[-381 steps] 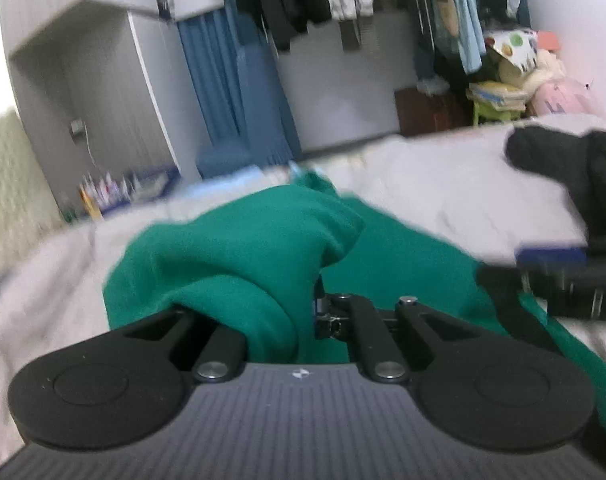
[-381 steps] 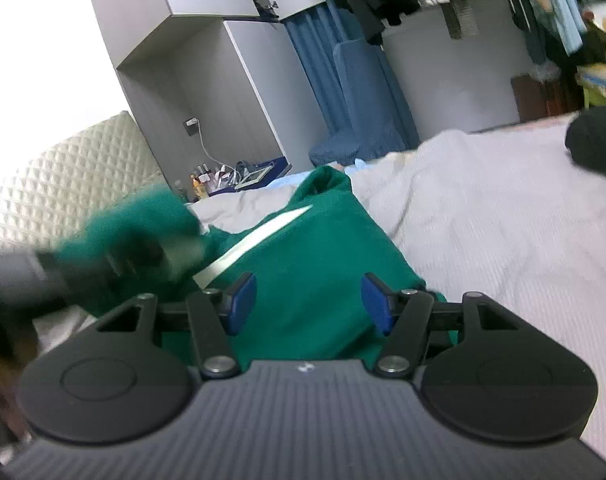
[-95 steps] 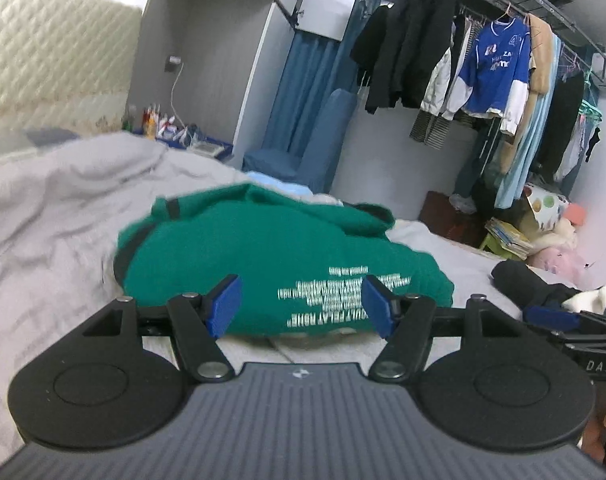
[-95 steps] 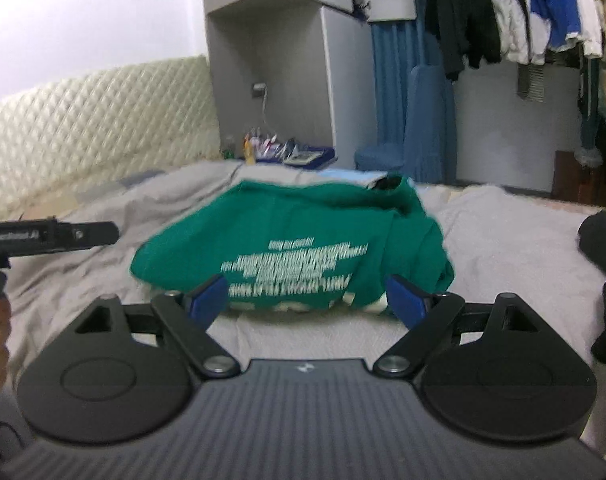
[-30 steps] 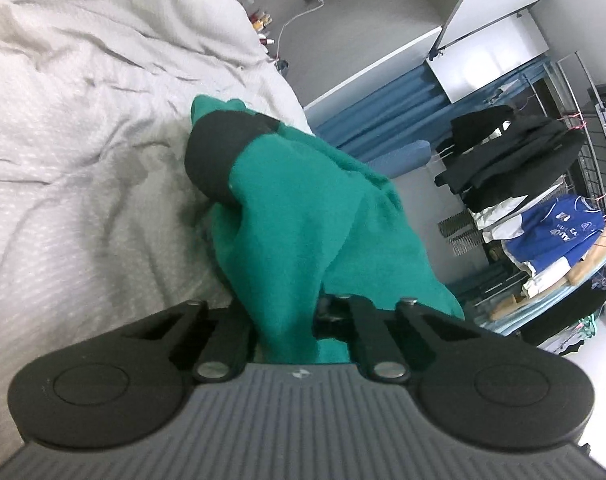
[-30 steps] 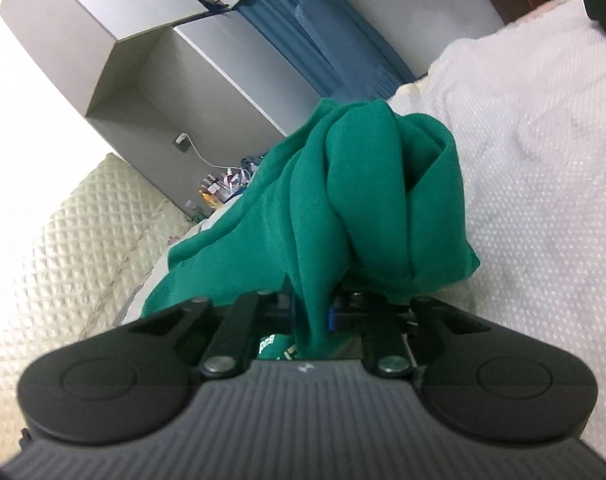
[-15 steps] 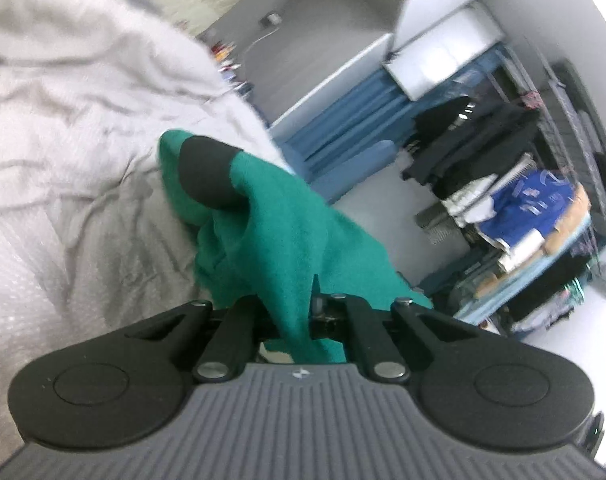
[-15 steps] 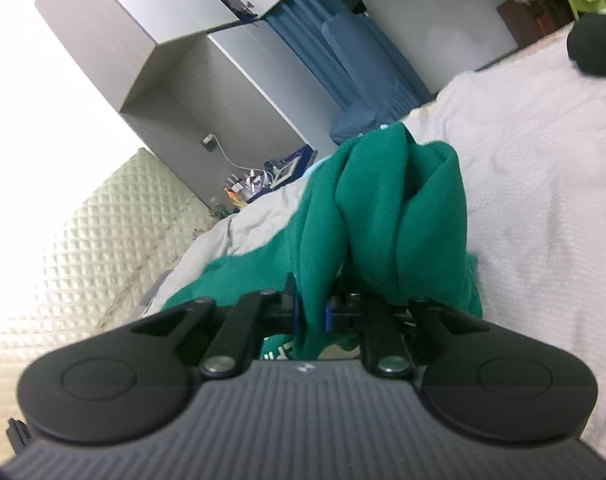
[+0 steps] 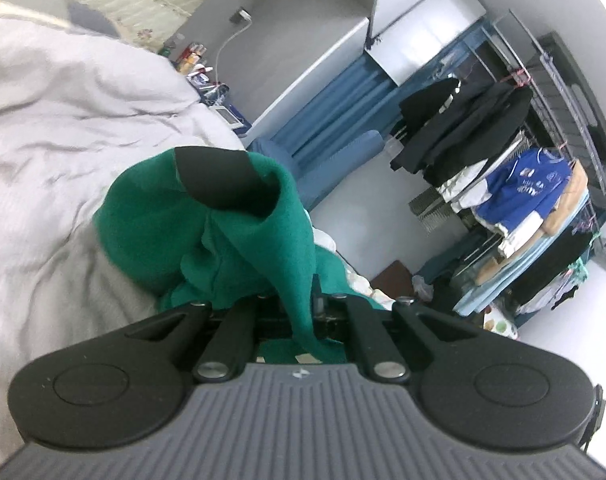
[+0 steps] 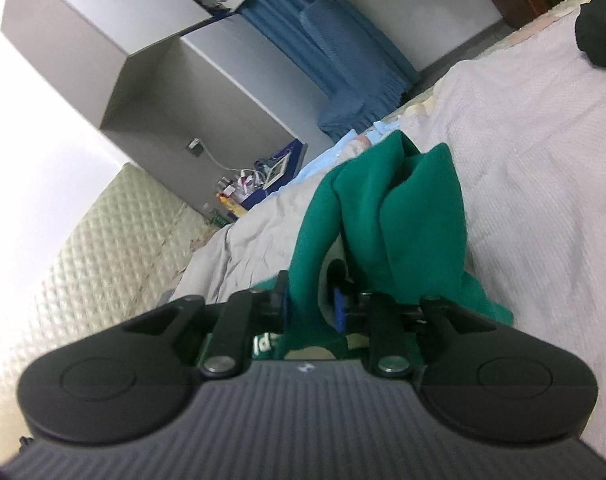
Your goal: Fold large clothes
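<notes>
Green sweatshirt [image 9: 259, 240]: bunched, lifted off grey bed [image 9: 43, 128]. Left tool [image 9: 303, 308] clamped on its fabric; right tool [image 10: 311, 304] narrow, jaws opening, fabric between.

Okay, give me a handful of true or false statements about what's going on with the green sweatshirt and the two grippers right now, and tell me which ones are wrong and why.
1. The left gripper is clamped on a fold of the green sweatshirt. True.
2. The sweatshirt lies flat and neatly folded on the bed. False: it is bunched and pulled up into a ridge off the bedding.
3. The right gripper has green fabric between its jaws. True; those jaws are opening, with a gap beside the cloth.
4. The sweatshirt is plain green all over. False: a black patch shows at its raised end.
5. A blue jersey hangs on the clothes rack. True.
</notes>
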